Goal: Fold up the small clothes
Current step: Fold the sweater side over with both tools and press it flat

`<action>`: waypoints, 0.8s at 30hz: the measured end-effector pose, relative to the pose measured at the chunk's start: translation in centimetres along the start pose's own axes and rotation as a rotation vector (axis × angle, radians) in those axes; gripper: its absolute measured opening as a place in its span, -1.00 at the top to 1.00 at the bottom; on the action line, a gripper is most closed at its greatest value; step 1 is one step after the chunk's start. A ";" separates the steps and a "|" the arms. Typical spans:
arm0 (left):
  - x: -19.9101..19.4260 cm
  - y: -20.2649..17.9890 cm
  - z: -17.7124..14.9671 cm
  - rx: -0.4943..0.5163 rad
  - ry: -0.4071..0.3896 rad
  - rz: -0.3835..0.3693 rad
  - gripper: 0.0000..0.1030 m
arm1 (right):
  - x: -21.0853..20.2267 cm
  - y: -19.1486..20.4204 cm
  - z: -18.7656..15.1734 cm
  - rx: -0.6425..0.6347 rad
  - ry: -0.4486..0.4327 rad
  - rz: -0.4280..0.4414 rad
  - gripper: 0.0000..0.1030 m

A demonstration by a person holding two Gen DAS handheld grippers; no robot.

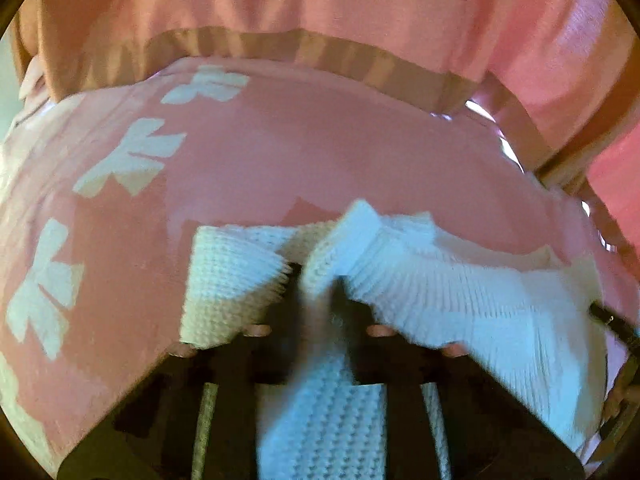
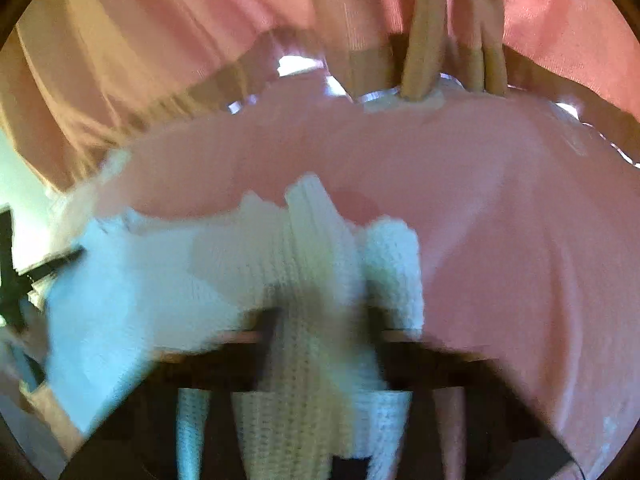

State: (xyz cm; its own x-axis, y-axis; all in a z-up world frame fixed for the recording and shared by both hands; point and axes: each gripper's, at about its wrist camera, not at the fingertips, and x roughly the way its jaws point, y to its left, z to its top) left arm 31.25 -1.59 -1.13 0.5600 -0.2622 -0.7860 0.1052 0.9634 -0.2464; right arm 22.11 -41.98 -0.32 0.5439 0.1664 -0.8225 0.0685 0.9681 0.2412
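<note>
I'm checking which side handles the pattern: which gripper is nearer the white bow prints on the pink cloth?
Left. The left gripper, shut on the white knit garment, has the bow prints just off to its left. The right gripper pinches the same knit further along; no bows show there.

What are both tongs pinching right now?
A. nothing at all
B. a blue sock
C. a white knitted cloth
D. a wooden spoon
C: the left tongs and the right tongs are each shut on a bunched fold of the white knitted cloth.
</note>
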 end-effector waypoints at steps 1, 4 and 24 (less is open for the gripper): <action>-0.1 0.3 0.1 -0.020 -0.005 -0.016 0.86 | -0.4 -0.4 0.2 0.029 -0.019 0.020 0.86; -1.5 0.5 0.8 -0.040 -0.060 -0.013 0.86 | -3.7 -0.5 1.4 0.061 -0.144 0.075 0.87; -3.3 -0.9 1.1 0.002 -0.105 0.007 0.77 | -5.0 1.1 3.1 0.062 -0.138 -0.008 0.63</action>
State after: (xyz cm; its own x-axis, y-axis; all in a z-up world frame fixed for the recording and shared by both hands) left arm 30.16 -1.50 2.31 0.6435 -0.2478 -0.7242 0.1023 0.9655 -0.2395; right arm 22.08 -42.32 5.64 0.6526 0.1277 -0.7469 0.1225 0.9549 0.2703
